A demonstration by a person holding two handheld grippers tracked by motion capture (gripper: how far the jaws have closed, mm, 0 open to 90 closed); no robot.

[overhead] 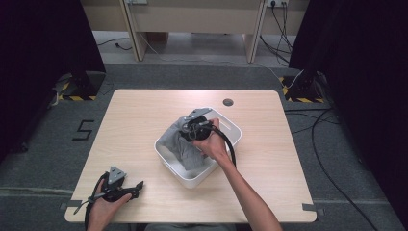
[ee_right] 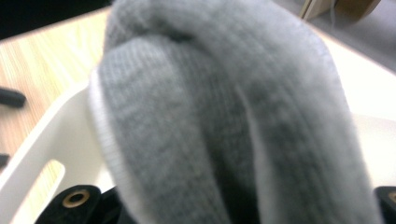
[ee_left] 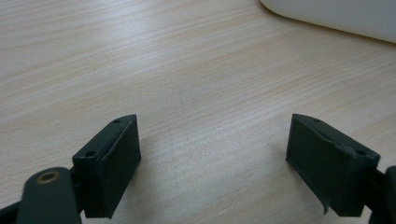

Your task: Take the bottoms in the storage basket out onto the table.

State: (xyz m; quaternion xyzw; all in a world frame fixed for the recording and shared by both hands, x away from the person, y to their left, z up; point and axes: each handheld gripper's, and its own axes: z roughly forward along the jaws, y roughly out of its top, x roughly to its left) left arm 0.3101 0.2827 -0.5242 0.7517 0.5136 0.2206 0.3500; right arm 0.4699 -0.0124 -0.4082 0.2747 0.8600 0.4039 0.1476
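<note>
High view: our right gripper (overhead: 188, 129) has pinched the grey cloth (overhead: 185, 147) inside the white bin (overhead: 166, 156); lifting out remains. Left gripper (overhead: 137, 185) rests wide open, empty, near-left.

High view above table (overhead: 144, 110); gripper views close, sharing white basket (overhead: 163, 153).

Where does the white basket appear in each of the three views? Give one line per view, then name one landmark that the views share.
High view: white basket at the table's centre, grey cloth hanging into it from the right gripper.
Left gripper view: its white wall crosses the top right corner.
Right gripper view: its rim and slotted wall at lower left, behind the cloth.
Shared landmark: the light wooden table.
</note>
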